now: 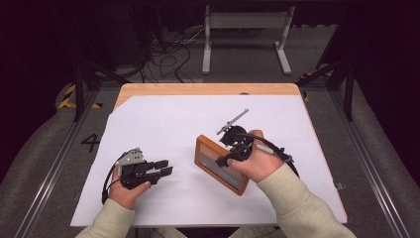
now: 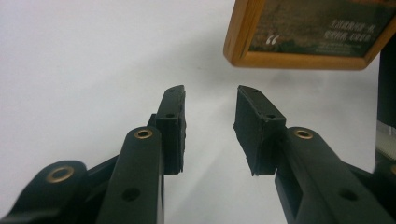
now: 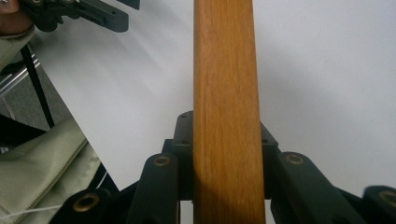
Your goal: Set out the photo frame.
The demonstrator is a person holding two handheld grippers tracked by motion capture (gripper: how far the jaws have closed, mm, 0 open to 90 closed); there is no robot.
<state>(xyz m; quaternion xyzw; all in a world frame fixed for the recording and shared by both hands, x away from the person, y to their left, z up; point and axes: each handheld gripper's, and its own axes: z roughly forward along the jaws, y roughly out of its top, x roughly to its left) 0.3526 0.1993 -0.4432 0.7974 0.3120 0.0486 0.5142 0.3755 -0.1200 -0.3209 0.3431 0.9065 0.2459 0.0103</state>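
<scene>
A wooden picture frame (image 1: pixel 207 154) with a dark picture and pale lettering is lifted at a tilt over the white sheet, right of centre. My right gripper (image 1: pixel 224 159) is shut on its near edge. In the right gripper view the frame's wooden edge (image 3: pixel 226 70) runs straight up between the right gripper's (image 3: pixel 226 128) jaws, with both pads against it. My left gripper (image 1: pixel 167 167) lies low at the front left, pointing right toward the frame, a short gap away. Its jaws (image 2: pixel 211 100) stand open with nothing between them, and the frame's corner (image 2: pixel 261 51) hangs ahead at the upper right.
A white sheet (image 1: pixel 163 124) covers most of the wooden table (image 1: pixel 198 89). The left gripper (image 3: pixel 93 14) and a pale sleeve (image 3: pixel 42 172) appear in the right gripper view. Beyond the table, cables (image 1: pixel 168 54) and a grey metal stand (image 1: pixel 245 29) are on the floor.
</scene>
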